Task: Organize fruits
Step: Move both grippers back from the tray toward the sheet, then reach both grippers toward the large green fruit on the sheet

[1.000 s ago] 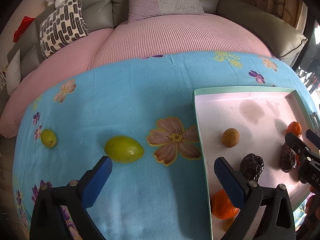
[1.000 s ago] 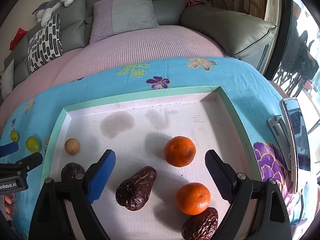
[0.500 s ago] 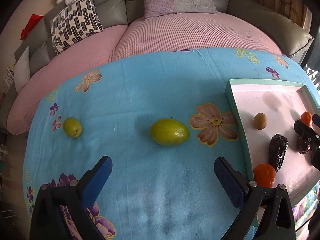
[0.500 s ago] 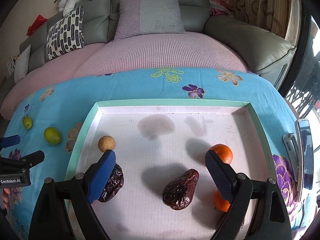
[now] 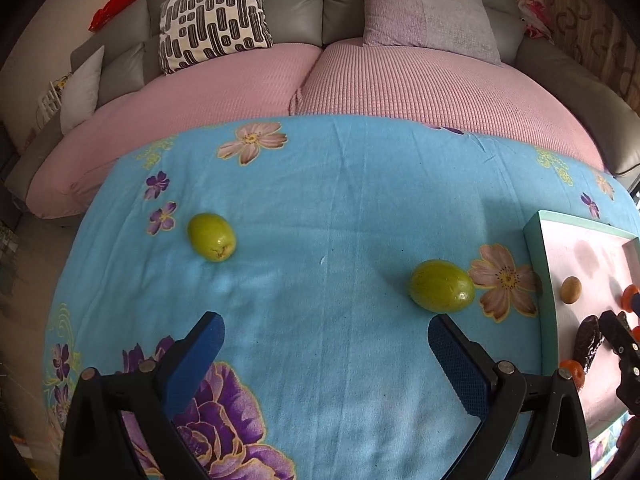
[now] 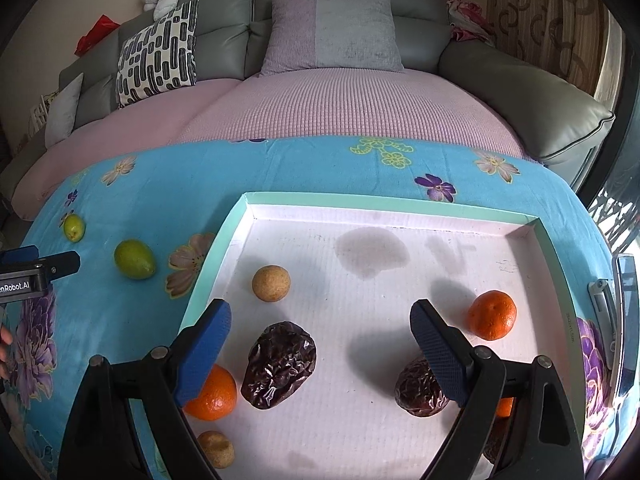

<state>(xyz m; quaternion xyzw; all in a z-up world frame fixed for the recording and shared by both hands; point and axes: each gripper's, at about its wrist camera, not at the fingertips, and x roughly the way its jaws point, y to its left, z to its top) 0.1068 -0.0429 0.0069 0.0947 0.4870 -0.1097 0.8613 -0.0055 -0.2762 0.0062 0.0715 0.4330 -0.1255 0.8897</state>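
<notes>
Two green fruits lie on the blue flowered cloth: a large one (image 5: 441,291) (image 6: 134,259) near the tray and a smaller one (image 5: 212,236) (image 6: 74,227) further left. My left gripper (image 5: 326,346) hovers open and empty over the cloth, the large green fruit just beyond its right finger. The green-rimmed white tray (image 6: 384,202) (image 5: 538,248) holds two oranges (image 6: 492,315) (image 6: 212,394), two dark wrinkled dates (image 6: 280,364) (image 6: 420,390) and two tan round fruits (image 6: 271,283) (image 6: 216,449). My right gripper (image 6: 320,336) hangs open above the tray, empty.
A grey sofa with a pink cover (image 6: 340,112) and cushions (image 5: 212,16) borders the cloth's far side. A phone on a stand (image 6: 624,312) sits right of the tray. A hand (image 6: 4,344) shows at the left edge of the right wrist view.
My left gripper has swung left, away from the tray, so both green fruits now lie ahead of it. My right gripper has also shifted left over the tray. Both stayed open.
</notes>
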